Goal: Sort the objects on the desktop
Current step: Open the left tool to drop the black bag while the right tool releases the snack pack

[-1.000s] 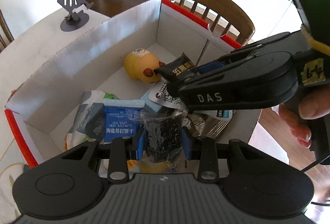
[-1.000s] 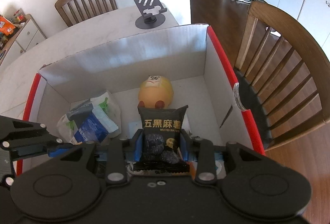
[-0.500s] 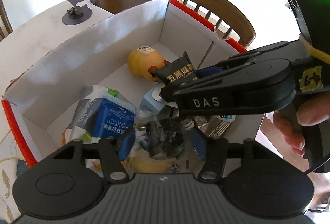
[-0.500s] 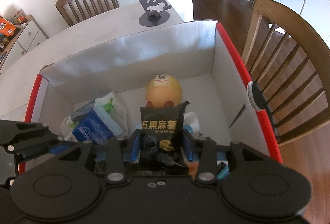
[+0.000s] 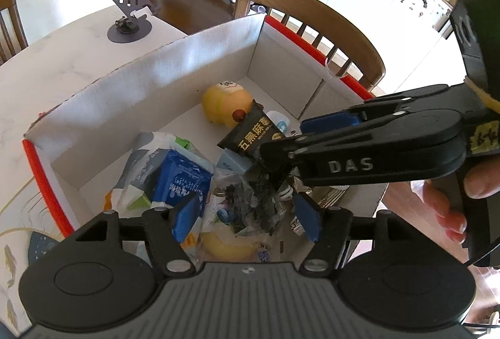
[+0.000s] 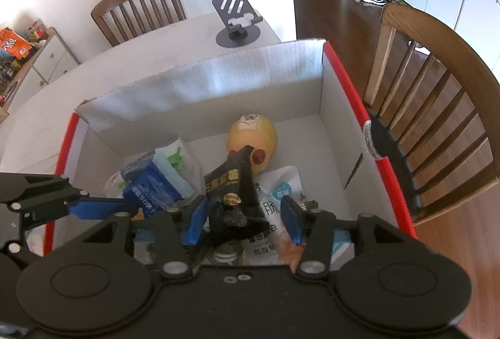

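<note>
A white cardboard box [image 5: 156, 82] with red edges holds a yellow round toy [image 5: 225, 103], a blue biscuit pack [image 5: 182, 182] and other snack packs. My left gripper [image 5: 247, 214] is open over the box; a clear bag of dark snack [image 5: 253, 207] lies loose between its blue pads. My right gripper [image 6: 243, 220] is open too; a black sesame snack pack [image 6: 232, 182] tips loose between its pads, also in the left wrist view [image 5: 253, 132]. The right gripper [image 5: 359, 157] reaches in from the right in the left wrist view.
A grey phone stand [image 6: 237, 23] is on the white table [image 6: 93, 70] behind the box. Wooden chairs stand at the right [image 6: 437, 82] and at the back [image 6: 137, 7]. A cabinet with snacks [image 6: 18, 51] is at the far left.
Both grippers have opened. The clear dark snack bag and the black sesame pack are let go and tip down onto the pile in the box. Both grippers have pulled back a little.
</note>
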Tool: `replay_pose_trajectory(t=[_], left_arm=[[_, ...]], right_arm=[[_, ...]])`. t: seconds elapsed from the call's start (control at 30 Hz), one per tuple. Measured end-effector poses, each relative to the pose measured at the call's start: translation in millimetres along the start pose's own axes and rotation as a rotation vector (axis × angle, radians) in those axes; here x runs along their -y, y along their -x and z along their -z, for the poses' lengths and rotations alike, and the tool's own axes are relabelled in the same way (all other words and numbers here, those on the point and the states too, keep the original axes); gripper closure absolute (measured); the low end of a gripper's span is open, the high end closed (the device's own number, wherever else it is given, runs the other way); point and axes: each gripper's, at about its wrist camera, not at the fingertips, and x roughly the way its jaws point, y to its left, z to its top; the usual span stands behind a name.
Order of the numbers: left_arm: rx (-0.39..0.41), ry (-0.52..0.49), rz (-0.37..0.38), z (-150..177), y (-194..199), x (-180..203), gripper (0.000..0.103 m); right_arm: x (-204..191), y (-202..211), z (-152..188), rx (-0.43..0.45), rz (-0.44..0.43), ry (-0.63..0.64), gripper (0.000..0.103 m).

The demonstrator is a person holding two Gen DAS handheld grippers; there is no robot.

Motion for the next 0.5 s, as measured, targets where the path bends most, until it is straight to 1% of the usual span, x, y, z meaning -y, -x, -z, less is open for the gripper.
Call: replay_pose_trajectory(t=[0.1,0.17,0.23,0.5], left_arm=[[0.009,0.001,-0.007,2.8,4.9,-0.3,0.036],[0.021,0.004,-0.008,4.4,9.9,-1.4,0.036],[0.032,0.008,-0.008,5.9,15.4,-2.7,0.036],[0.068,0.026,-0.022,14.0,38.0,-7.1,0.036]], right_arm=[[-1.4,8.1,2.4,0.015,-0.008,0.003,0.051],[-3.4,15.1,4.6,0.031,-0.017,0.012,0.048],[-5.2,23.2,6.7,0.048,-0.024,0.020,0.044],[-13.3,53.1,15.3,0.110,-0.055,0.034,0.042]])
